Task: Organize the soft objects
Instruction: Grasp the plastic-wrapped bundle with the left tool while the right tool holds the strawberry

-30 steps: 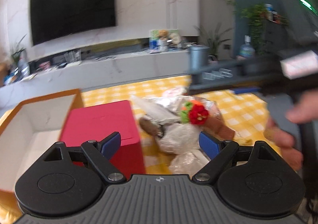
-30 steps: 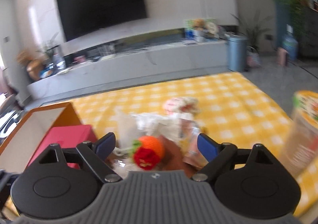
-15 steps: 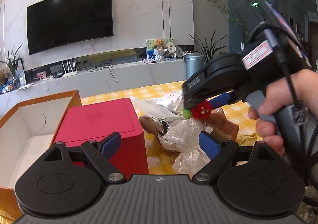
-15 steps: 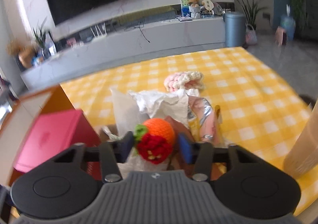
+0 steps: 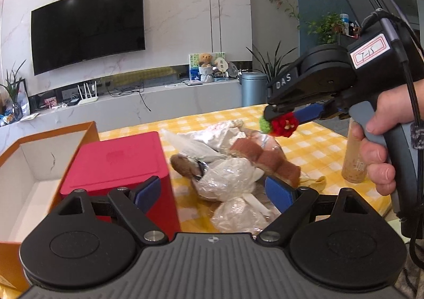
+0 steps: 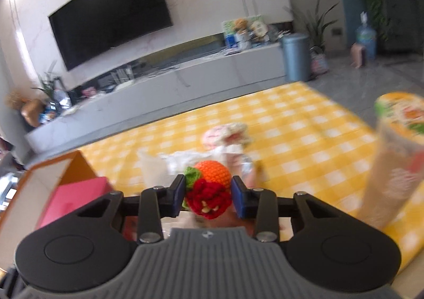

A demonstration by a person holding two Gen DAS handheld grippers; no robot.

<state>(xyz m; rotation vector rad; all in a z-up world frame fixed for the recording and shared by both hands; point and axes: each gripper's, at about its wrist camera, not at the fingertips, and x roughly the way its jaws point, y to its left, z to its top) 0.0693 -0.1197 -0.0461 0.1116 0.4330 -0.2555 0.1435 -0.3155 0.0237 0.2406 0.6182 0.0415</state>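
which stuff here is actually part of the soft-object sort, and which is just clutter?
Job:
- crochet orange with red flower, between the closing right gripper pads
- brown plush toy among plastic bags
- pink knitted piece
- open orange box
- left gripper, open

Lying about:
- red box
- tall snack tube
- TV
- bin

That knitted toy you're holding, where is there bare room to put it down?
The orange box has open white floor left of the red box. Bare yellow checked cloth lies between the pile of bags and the tall tube. The middle is crowded.
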